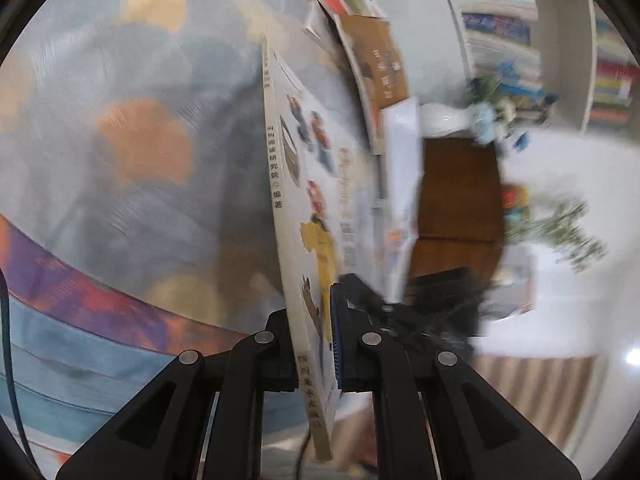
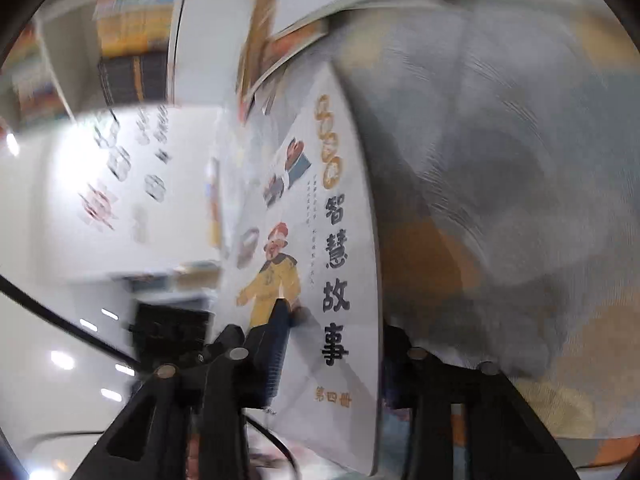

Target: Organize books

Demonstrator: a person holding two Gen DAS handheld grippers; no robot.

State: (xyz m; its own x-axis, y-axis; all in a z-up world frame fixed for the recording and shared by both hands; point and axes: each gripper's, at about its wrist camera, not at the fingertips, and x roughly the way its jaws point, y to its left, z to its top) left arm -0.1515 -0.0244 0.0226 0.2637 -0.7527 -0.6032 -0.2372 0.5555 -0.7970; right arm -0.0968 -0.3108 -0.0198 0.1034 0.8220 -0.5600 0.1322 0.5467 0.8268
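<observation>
- A grey fabric surface with soft orange and tan patches fills the left half of the left wrist view; in the right wrist view it covers the right half.
- A cloth banded in blue, purple and orange runs across the lower left of the left wrist view.
- A white vase with blurred blue and pale flowers lies right of centre, at the upper edge of a brown wooden surface.
- Green foliage shows blurred at the right.
- A white shelf unit stands at the upper right.
- A black cable crosses the lower left of the right wrist view.
</observation>
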